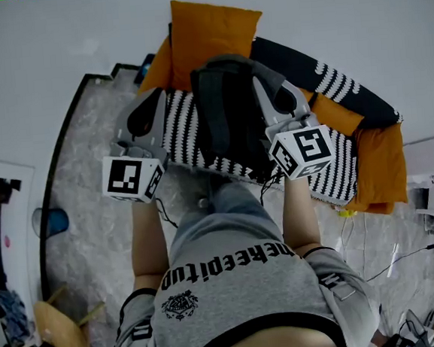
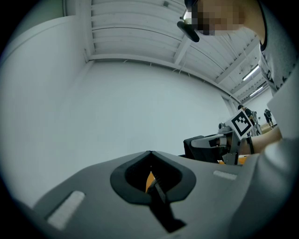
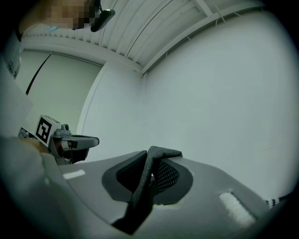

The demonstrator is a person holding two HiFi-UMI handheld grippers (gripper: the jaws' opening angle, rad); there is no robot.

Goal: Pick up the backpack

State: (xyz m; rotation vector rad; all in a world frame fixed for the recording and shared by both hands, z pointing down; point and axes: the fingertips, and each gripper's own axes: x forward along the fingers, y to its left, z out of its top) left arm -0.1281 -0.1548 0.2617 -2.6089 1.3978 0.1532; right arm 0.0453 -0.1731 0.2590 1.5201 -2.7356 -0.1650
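Observation:
A black backpack (image 1: 229, 111) hangs between my two grippers, held up in front of the person over a sofa. In the head view my left gripper (image 1: 159, 98) is at the pack's left side and my right gripper (image 1: 261, 86) at its right side. In the left gripper view the left gripper (image 2: 150, 154) has its jaws shut on a thin black strap (image 2: 160, 198). Seen from the right gripper view, the right gripper (image 3: 152, 152) is shut on a padded mesh shoulder strap (image 3: 144, 186). Each gripper view also shows the other gripper at its edge.
Below the pack stands a sofa with a black-and-white striped throw (image 1: 187, 137) and orange cushions (image 1: 212, 29). A white cabinet (image 1: 2, 225) is at the left, a wooden stool (image 1: 61, 334) at the lower left, and cables (image 1: 376, 264) lie on the floor at the right.

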